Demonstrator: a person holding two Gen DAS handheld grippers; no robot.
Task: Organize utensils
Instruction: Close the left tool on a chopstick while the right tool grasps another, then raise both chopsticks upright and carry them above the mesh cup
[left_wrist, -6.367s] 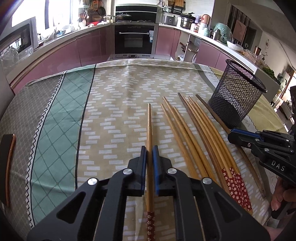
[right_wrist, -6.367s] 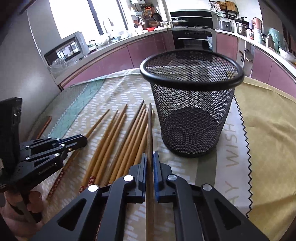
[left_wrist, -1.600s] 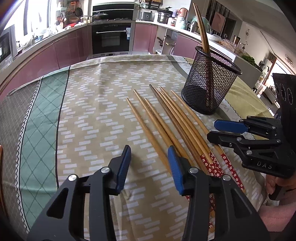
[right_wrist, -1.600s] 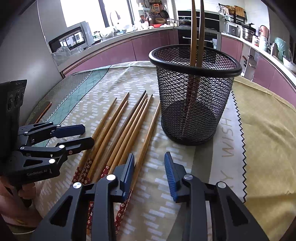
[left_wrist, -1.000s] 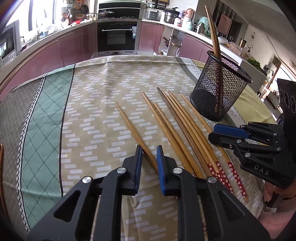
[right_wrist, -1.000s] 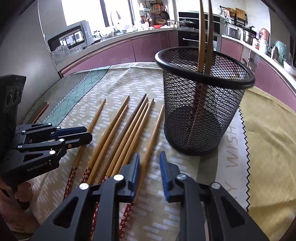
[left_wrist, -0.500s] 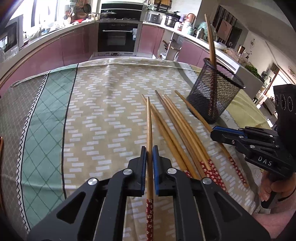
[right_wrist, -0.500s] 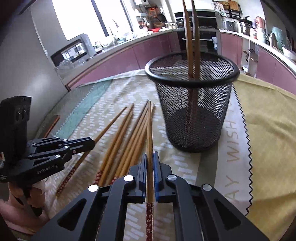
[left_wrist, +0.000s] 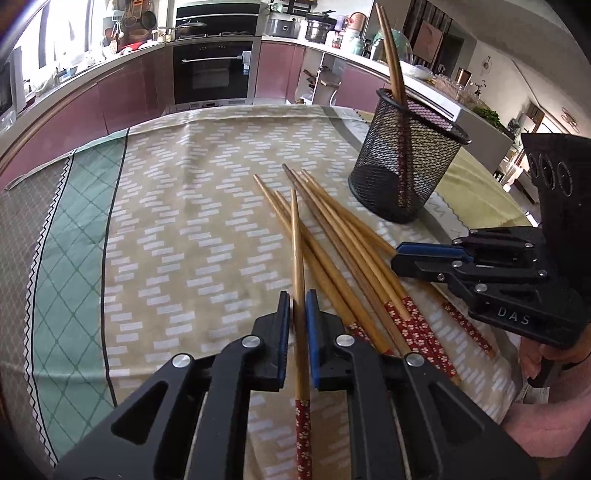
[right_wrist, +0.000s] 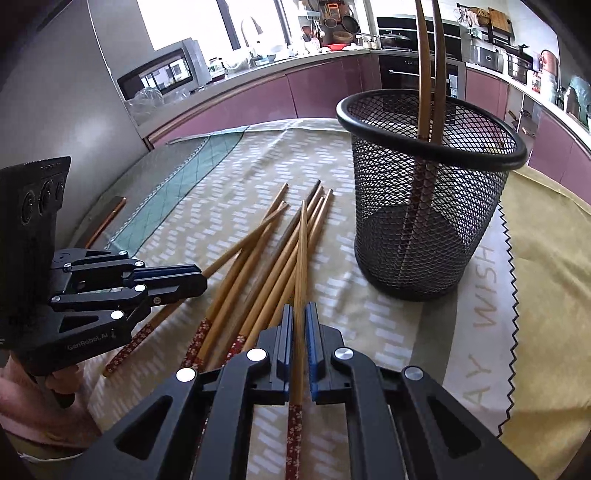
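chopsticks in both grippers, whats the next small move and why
Probably lift both toward the mesh basket. The left gripper and right gripper are each shut on a chopstick; two already stand in the basket, and others lie on the tablecloth.

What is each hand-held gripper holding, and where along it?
Each holds one chopstick: the left hand-held gripper and the right hand-held gripper both grip the bare wood just above the red patterned end.
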